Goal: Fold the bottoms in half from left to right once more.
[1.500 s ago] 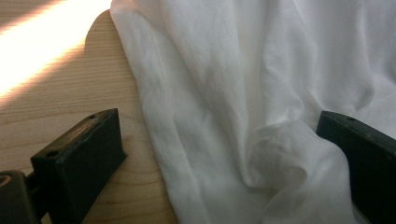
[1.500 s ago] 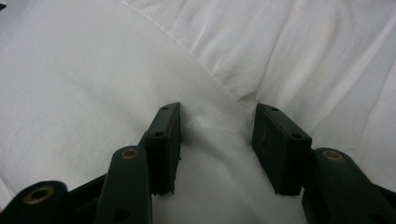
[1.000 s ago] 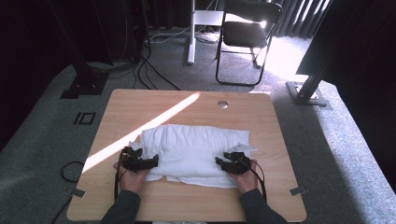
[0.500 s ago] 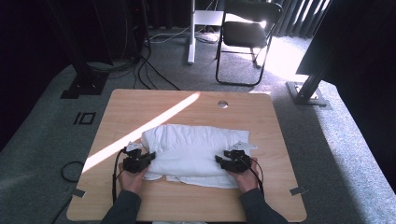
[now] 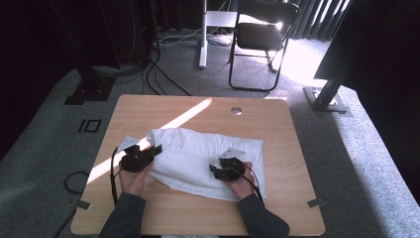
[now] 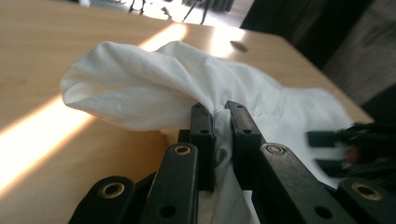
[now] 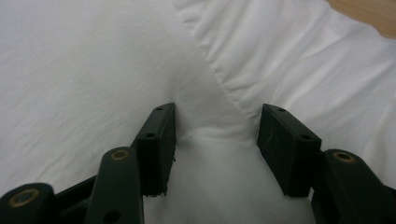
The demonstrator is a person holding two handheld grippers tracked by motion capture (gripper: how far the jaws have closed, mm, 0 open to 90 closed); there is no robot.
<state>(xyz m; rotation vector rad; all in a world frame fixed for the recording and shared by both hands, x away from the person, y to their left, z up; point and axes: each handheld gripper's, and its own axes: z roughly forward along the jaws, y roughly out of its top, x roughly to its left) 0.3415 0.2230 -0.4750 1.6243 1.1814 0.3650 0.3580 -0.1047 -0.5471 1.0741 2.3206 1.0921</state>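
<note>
A white cloth [image 5: 198, 151] lies crumpled across the middle of the wooden table [image 5: 148, 109]. My left gripper [image 5: 154, 149] is at its left edge, shut on a bunched fold of the cloth [image 6: 140, 88] and holding that fold raised off the table; the pinch is between the jaws of the left gripper [image 6: 219, 109]. My right gripper [image 5: 214, 171] rests on the cloth's near middle. In the right gripper view the right gripper [image 7: 217, 123] has its jaws apart and they have just been opening, with a low ridge of the cloth [image 7: 93, 70] between them.
A strip of sunlight [image 5: 183, 116] crosses the table's left half. A round cable hole [image 5: 236, 110] sits near the far edge. Beyond the table stand a black chair [image 5: 260, 34] and a white post [image 5: 202, 29], with cables on the grey carpet.
The left gripper has closed on the cloth's left edge and lifted it. The right gripper has slid left across the cloth toward the middle.
</note>
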